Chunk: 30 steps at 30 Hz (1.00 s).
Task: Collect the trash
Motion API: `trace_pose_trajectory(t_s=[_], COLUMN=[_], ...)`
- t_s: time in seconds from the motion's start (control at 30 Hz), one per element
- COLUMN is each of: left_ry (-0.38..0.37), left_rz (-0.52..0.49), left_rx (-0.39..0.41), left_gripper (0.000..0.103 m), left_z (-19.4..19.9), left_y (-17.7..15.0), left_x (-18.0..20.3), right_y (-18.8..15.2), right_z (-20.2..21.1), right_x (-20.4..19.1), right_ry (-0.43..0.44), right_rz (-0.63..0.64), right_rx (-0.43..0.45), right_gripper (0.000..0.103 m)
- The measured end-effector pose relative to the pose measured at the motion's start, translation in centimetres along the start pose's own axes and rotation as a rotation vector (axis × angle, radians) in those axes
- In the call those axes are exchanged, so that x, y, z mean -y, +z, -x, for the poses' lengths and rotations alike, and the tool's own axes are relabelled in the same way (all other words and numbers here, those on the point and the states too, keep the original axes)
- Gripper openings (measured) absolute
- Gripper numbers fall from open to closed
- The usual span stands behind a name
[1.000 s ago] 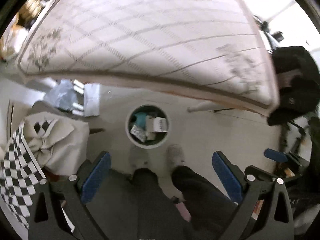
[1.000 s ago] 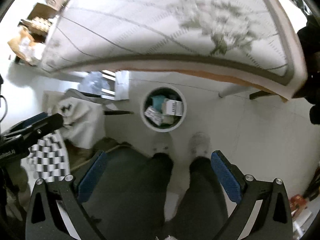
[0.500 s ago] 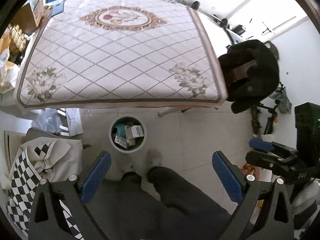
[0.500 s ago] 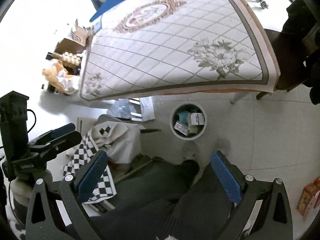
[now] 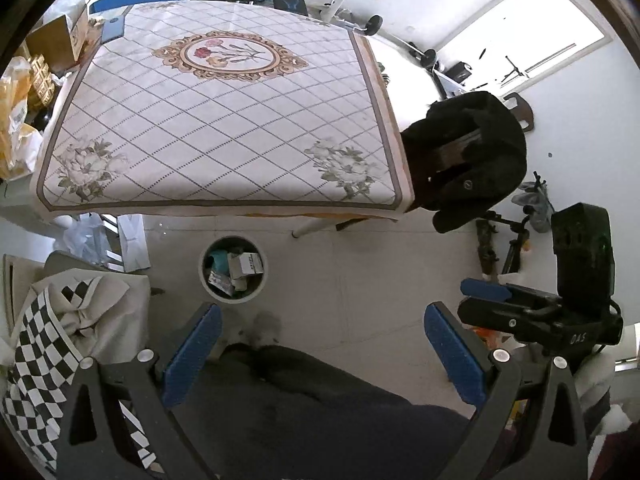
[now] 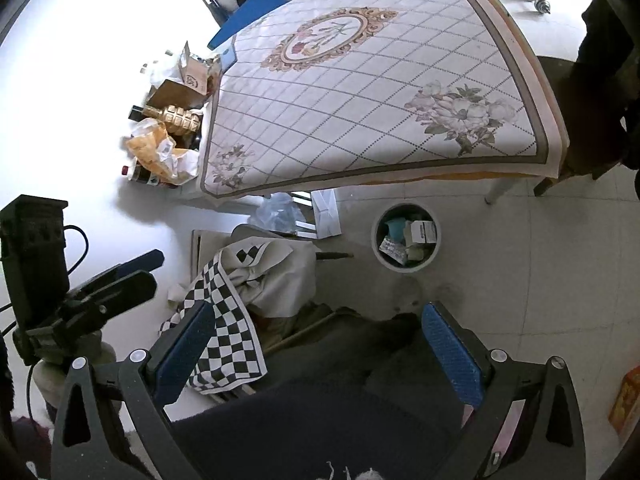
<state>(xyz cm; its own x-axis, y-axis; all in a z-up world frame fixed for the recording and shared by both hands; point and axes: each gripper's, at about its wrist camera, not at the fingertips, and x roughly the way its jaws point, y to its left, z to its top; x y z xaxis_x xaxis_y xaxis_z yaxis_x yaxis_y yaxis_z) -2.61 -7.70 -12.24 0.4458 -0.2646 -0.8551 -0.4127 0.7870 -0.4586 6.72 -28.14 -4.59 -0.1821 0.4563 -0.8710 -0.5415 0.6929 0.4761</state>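
A round white trash bin [image 5: 204, 272] stands on the tiled floor in front of the table; it holds small boxes and wrappers [image 5: 240, 266]. It also shows in the right wrist view [image 6: 376, 244]. My left gripper [image 5: 320, 354] is open and empty, held high above the floor and the person's legs. My right gripper [image 6: 316, 350] is open and empty too, also held high. The right gripper shows at the right of the left wrist view [image 5: 504, 300]; the left gripper shows at the left of the right wrist view [image 6: 112, 280].
A table with a floral diamond-pattern cloth [image 5: 224, 120] stands behind the bin. A chair with a black coat [image 5: 468, 156] is at its right. A checkered cloth [image 5: 40, 340] lies over something at the left. Boxes and bags [image 6: 168, 132] sit left of the table.
Both grippers have risen and pulled back from the bin; the bin looks smaller and the whole tabletop has come into view. Both stay open and empty.
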Motion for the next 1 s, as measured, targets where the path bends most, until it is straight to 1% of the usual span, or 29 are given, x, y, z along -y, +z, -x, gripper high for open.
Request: trace_pose_trajectory(t_s=[0.13, 0.43, 0.7, 1.0], left_ry=[-0.006, 0.006, 0.002, 0.002], left_rz=[-0.006, -0.017, -0.027, -0.022], left_rx=[-0.003, -0.005, -0.007, 0.009], left_gripper=[0.103, 0.103, 0.103, 0.103], left_z=[0.1, 0.4, 0.4, 0.6], left_y=[-0.5, -1.0, -1.1, -1.0], left_x=[0.2, 0.2, 0.5, 0.7], right_y=[-0.1, -0.3, -0.3, -0.7], right_z=[0.4, 0.2, 0.4, 0.4], right_x=[-0.2, -0.4, -0.1, -0.1], right_ry=[-0.002, 0.004, 0.003, 0.003], right_rz=[0.008, 0.016, 0.017, 0.015], right_rx=[0.001, -0.014, -0.014, -0.010], right_gripper=[0.103, 0.103, 0.103, 0.103])
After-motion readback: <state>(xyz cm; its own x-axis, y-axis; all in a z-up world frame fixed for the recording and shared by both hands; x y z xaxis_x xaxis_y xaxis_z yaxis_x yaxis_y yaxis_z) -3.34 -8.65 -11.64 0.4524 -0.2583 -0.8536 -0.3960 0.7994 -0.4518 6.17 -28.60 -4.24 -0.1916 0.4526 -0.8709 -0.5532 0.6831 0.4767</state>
